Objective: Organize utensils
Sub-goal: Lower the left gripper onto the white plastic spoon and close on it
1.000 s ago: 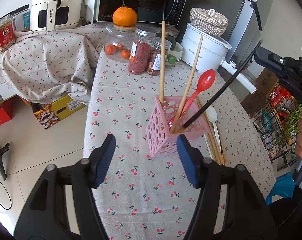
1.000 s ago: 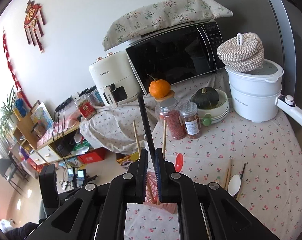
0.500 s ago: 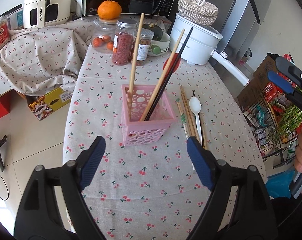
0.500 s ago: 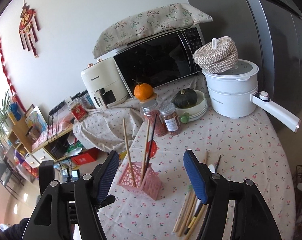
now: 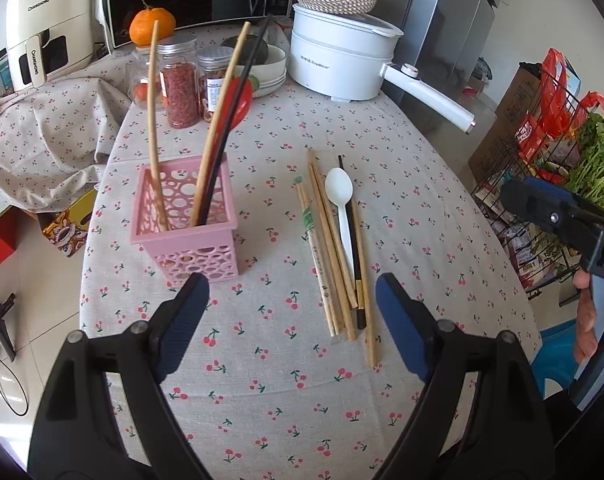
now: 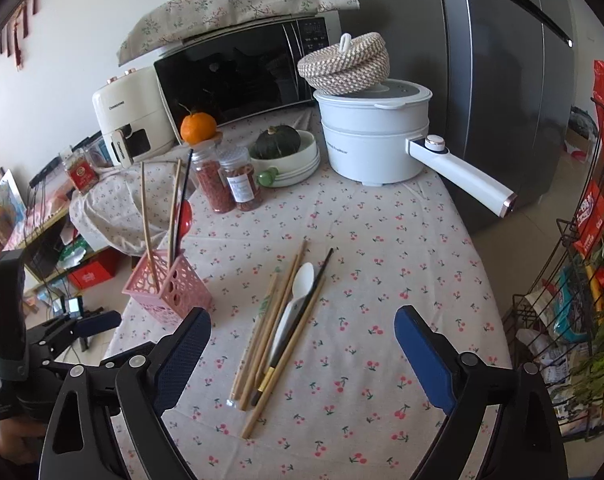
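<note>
A pink perforated holder (image 5: 184, 224) (image 6: 168, 290) stands on the cherry-print tablecloth (image 5: 286, 372). It holds two wooden chopsticks, a black chopstick (image 5: 232, 114) and a red spoon (image 5: 238, 98). To its right lie several wooden chopsticks (image 5: 330, 252) (image 6: 272, 332), a white spoon (image 5: 340, 196) (image 6: 298, 292) and a black chopstick (image 5: 354, 248). My left gripper (image 5: 288, 324) is open and empty above the near table. My right gripper (image 6: 302, 352) is open and empty above the loose utensils.
At the back stand a white electric pot (image 5: 342, 60) with a long handle, a woven lid (image 6: 344, 64), two jars (image 5: 180, 84), a squash in a bowl (image 6: 282, 146), an orange, a microwave (image 6: 238, 76) and an air fryer. A wire rack (image 6: 582, 320) stands right of the table.
My right gripper let go of the black chopstick into the holder, opened wide and pulled back. My left gripper opened wider and moved right, away from the holder.
</note>
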`<control>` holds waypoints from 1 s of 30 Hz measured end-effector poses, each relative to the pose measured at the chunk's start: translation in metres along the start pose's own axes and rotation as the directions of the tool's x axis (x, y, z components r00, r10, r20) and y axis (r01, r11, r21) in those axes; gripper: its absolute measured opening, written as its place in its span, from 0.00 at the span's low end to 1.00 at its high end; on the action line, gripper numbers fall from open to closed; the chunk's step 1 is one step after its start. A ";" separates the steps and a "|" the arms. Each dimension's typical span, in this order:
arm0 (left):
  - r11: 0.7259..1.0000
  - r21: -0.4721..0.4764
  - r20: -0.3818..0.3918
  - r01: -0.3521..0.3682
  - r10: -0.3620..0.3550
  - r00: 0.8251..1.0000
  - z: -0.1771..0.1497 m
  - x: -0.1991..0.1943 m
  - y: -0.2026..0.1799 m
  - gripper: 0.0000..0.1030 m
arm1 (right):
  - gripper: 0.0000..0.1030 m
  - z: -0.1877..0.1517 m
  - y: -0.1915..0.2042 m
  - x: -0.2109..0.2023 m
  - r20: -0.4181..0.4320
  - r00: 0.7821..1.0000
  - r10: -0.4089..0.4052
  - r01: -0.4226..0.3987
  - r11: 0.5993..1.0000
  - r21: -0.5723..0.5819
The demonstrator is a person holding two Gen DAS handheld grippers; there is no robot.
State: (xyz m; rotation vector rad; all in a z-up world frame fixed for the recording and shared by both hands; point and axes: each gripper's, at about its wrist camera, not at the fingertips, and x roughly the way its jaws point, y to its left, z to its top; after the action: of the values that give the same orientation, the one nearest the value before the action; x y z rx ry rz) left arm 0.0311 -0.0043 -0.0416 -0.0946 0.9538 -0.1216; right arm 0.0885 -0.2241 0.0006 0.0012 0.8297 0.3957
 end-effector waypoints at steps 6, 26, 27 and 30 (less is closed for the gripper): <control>1.000 0.001 -0.080 0.030 -0.030 0.996 0.004 0.025 -0.019 0.83 | 0.92 -0.008 -0.030 0.026 -0.125 0.991 -0.053 0.065 0.993 0.097; 0.997 -0.027 -0.165 0.070 -0.073 0.984 0.051 0.130 -0.054 0.20 | 0.92 -0.018 -0.076 0.071 -0.275 0.960 -0.056 0.110 0.977 0.183; 0.998 -0.025 -0.175 0.065 -0.068 0.982 0.053 0.136 -0.054 0.20 | 0.92 -0.018 -0.077 0.072 -0.278 0.959 -0.054 0.108 0.977 0.184; 0.998 -0.022 -0.215 0.058 -0.062 0.975 0.056 0.151 -0.055 0.20 | 0.91 -0.017 -0.081 0.075 -0.285 0.957 -0.047 0.105 0.976 0.191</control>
State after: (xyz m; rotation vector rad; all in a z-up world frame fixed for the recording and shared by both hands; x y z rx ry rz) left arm 0.1596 -0.0787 -0.1236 -0.1264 1.1688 -0.1830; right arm 0.1490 -0.2757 -0.0774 0.1065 1.1441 0.2382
